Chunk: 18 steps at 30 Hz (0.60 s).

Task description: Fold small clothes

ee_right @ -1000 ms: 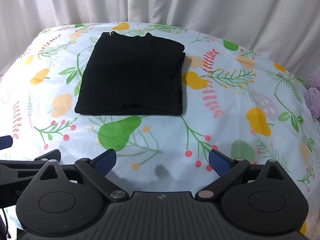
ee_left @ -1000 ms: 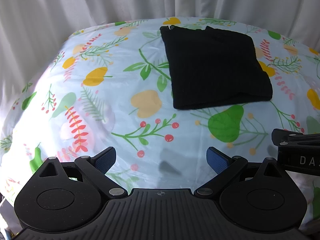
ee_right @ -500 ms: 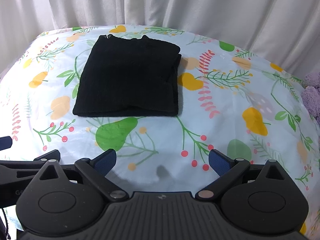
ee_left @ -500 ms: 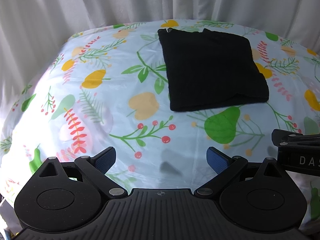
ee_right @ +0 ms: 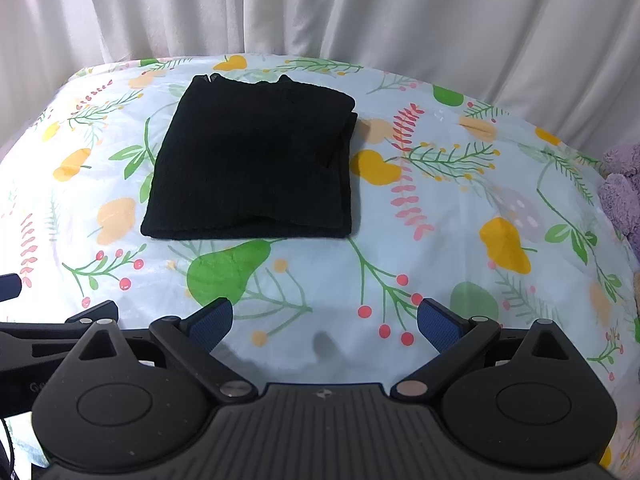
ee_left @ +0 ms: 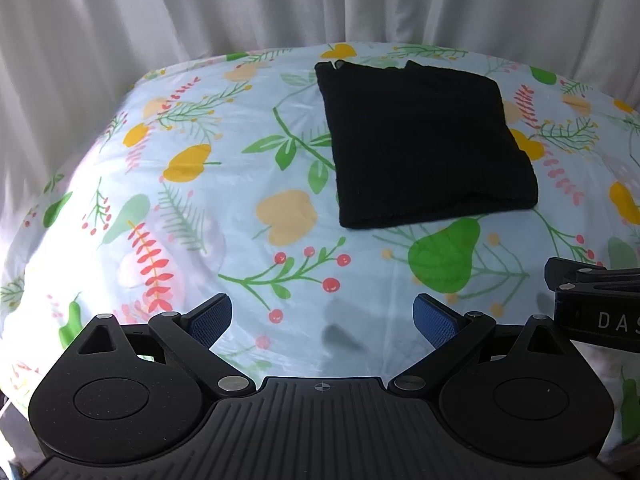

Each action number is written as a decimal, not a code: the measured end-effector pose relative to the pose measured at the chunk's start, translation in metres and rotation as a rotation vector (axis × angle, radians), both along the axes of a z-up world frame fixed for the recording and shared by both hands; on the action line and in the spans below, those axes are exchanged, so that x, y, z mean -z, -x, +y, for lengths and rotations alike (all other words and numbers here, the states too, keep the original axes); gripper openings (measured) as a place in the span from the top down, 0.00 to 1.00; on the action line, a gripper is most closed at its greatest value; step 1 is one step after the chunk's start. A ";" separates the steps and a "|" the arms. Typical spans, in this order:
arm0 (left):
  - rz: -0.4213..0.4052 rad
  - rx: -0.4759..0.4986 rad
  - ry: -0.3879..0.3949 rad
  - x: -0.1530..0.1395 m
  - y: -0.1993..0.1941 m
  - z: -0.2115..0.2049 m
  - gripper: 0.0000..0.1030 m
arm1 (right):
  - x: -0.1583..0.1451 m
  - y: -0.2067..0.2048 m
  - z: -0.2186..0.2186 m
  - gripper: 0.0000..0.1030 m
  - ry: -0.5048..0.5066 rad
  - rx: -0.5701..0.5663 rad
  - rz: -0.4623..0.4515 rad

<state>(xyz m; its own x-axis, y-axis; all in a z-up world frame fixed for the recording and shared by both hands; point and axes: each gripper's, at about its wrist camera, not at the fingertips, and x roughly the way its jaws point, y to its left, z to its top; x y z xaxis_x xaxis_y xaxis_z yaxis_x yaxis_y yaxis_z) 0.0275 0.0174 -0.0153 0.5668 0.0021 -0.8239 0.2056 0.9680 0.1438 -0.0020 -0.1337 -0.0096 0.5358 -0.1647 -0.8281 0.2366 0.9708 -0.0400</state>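
Observation:
A black knit garment (ee_left: 428, 140) lies folded into a neat rectangle on the floral tablecloth (ee_left: 200, 220), toward the far side. It also shows in the right wrist view (ee_right: 256, 160). My left gripper (ee_left: 322, 318) is open and empty, hovering over the cloth well short of the garment. My right gripper (ee_right: 324, 322) is open and empty, also near the front of the table. The right gripper's body shows at the right edge of the left wrist view (ee_left: 596, 304); the left gripper's body shows at the left edge of the right wrist view (ee_right: 52, 328).
White curtains (ee_right: 360, 12) hang behind the table. A purple fluffy item (ee_right: 624, 192) sits at the table's right edge. The tablecloth (ee_right: 460, 220) falls away at the left and far edges.
Both grippers have pulled back and up a little from the folded garment, which now looks slightly smaller and farther. The garment itself has not moved. Both jaws stay open.

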 end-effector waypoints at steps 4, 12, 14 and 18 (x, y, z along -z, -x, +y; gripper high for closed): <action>-0.004 -0.008 -0.010 0.000 -0.001 0.000 0.03 | 0.000 -0.003 -0.001 0.04 0.000 -0.005 0.000; -0.008 -0.020 -0.008 -0.001 -0.002 -0.001 0.03 | -0.001 -0.006 0.000 0.04 -0.004 -0.010 -0.006; -0.009 -0.020 -0.010 -0.001 -0.002 -0.001 0.03 | 0.000 -0.006 0.000 0.04 -0.005 -0.010 -0.008; -0.014 -0.022 -0.012 -0.002 -0.001 -0.003 0.03 | 0.000 -0.007 -0.002 0.04 -0.008 -0.009 -0.009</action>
